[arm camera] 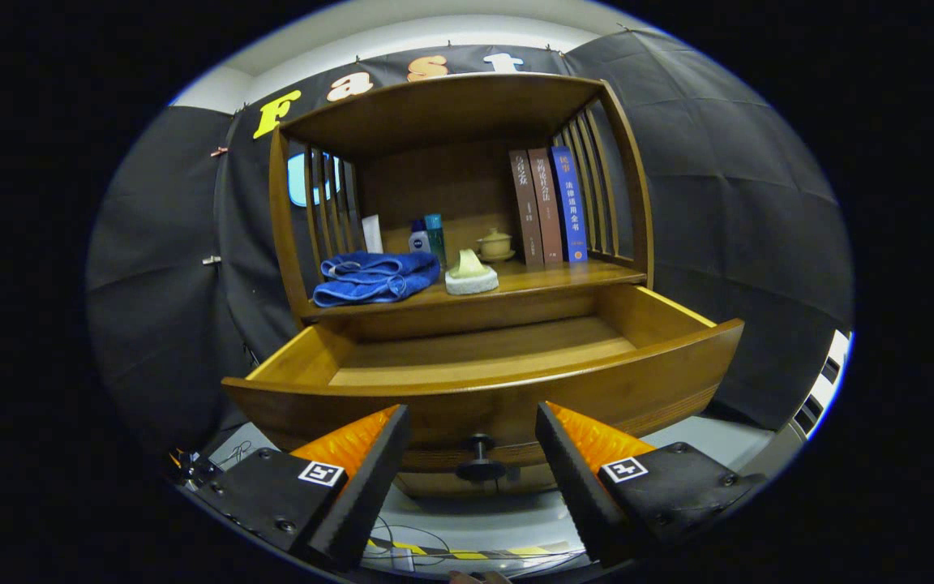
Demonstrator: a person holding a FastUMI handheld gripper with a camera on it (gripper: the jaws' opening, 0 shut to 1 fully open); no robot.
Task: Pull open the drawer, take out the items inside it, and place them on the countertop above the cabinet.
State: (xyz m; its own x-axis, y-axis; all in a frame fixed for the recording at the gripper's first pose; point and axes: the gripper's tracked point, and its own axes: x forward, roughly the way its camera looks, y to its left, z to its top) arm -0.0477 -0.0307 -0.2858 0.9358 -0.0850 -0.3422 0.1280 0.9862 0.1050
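the tongs (473,462) hang spread, gripping nothing, either side of the drawer's knob (479,459) — the drawer (516,389) stands pulled out, blue towel (374,277) and sponge (471,276) on the surface (564,277) beyond

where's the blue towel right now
In the gripper view, the blue towel lies folded on the countertop, left of the white sponge, above the open drawer.

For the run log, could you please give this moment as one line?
drawer: open, visible floor bare | blue towel, sponge: on countertop | gripper: fingers open, holding nothing, knob between them
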